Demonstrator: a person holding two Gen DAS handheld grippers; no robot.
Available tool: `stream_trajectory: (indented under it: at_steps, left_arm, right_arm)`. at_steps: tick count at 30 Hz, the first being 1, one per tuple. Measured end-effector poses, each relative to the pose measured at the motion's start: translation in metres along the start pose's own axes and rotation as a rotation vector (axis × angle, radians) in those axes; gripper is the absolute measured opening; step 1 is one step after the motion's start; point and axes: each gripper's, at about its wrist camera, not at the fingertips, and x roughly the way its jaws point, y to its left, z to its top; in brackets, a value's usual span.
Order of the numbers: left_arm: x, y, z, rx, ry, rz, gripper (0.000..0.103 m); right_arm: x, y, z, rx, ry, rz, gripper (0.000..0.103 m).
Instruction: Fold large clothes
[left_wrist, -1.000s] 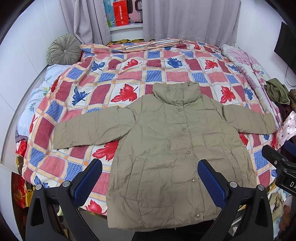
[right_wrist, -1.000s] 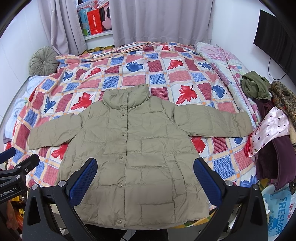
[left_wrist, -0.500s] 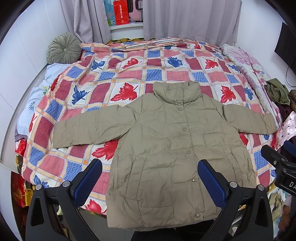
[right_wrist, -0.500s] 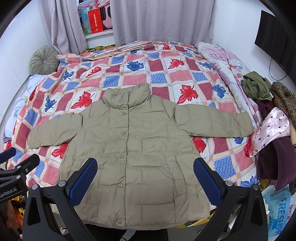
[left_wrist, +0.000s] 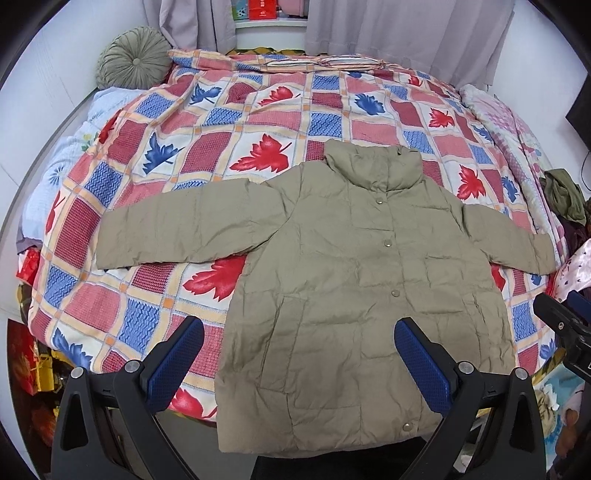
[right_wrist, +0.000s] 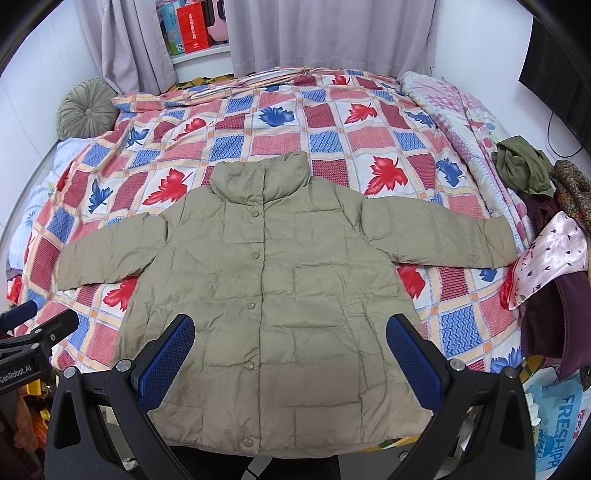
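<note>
An olive-khaki puffer jacket lies flat and buttoned on the bed, collar toward the far side, both sleeves spread out sideways. Its hem hangs over the near bed edge. My left gripper hovers open above the jacket's lower left part, holding nothing. My right gripper is open too, above the jacket's lower middle, with nothing between its blue pads. The right gripper's tip shows at the right edge of the left wrist view, and the left gripper's tip at the left edge of the right wrist view.
A patchwork quilt with red and blue leaves covers the bed. A round green cushion sits at the far left corner. Piled clothes lie along the right bed edge, with a bag below. Curtains hang behind.
Both grippers have moved forward and lower toward the jacket, which now looks larger in both views. The jacket has not moved and the jaws stay open.
</note>
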Motion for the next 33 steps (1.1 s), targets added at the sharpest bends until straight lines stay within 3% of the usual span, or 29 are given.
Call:
stream_trajectory:
  at_steps: [4,8,11,14,19,22,26,33]
  left_arm:
    - [0.029,0.033,0.007,-0.074,0.028,-0.017,0.103]
    - [0.075,0.081,0.011,-0.205,0.059,-0.079,0.103]
    - [0.112,0.121,0.014,-0.311,0.070,-0.121,0.103]
    - [0.150,0.162,0.017,-0.396,0.051,-0.153,0.103]
    - [0.211,0.229,0.022,-0.537,0.004,-0.234,0.103]
    - [0.249,0.262,0.023,-0.605,-0.015,-0.283,0.103]
    - [0.294,0.291,0.028,-0.669,0.018,-0.306,0.103]
    - [0.313,0.321,0.064,-0.715,-0.064,-0.363,0.103]
  right_arm:
    - [0.021,0.016,0.002,0.007,0.021,0.028,0.103]
    - [0.050,0.034,-0.004,0.047,0.025,0.094,0.103]
    - [0.081,0.048,-0.010,0.069,0.107,0.159,0.103]
    - [0.116,0.075,-0.018,-0.007,0.218,0.188,0.103]
    - [0.160,0.112,-0.032,-0.099,0.280,0.217,0.103]
    - [0.181,0.129,-0.036,-0.123,0.291,0.223,0.103]
    - [0.201,0.144,-0.037,-0.126,0.296,0.239,0.103]
    - [0.215,0.171,-0.021,-0.124,0.254,0.261,0.103]
